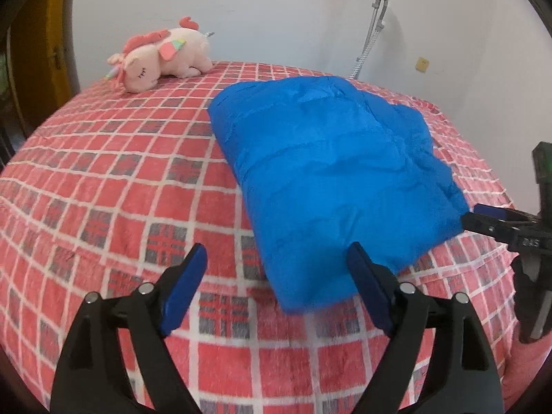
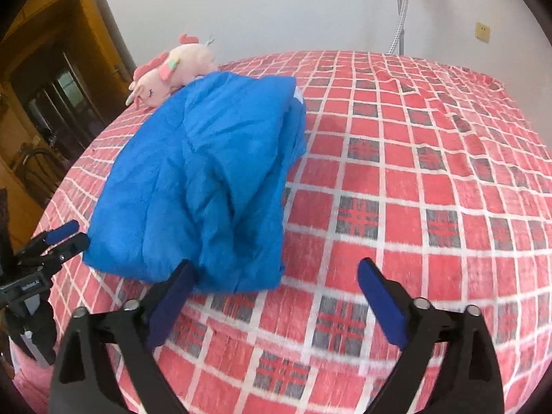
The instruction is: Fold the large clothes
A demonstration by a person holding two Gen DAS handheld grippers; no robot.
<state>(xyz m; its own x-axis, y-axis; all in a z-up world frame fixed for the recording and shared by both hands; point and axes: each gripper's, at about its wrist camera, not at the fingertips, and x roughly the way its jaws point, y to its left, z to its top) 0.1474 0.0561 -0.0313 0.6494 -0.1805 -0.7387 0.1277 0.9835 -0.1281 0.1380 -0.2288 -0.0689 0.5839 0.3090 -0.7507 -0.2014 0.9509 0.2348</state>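
While both stand wide — left tool [image 1: 276, 265], right tool [image 2: 276, 272] — neither grips anything.

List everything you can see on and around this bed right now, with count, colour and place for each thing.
blue garment: one, bright blue, folded into a bundle in the middle of the bed
bedspread: one, red with white grid lines and grey squares, covering the bed
plush unicorn: one, pink, lying at the far edge of the bed by the wall
metal stand: one, grey, leaning at the white wall behind the bed
wall socket: one, yellowish, on the wall
wooden door: brown, beyond the bed's end
left gripper: black with blue pads, open, at the garment's near edge
right gripper: same, open, at the garment's near corner
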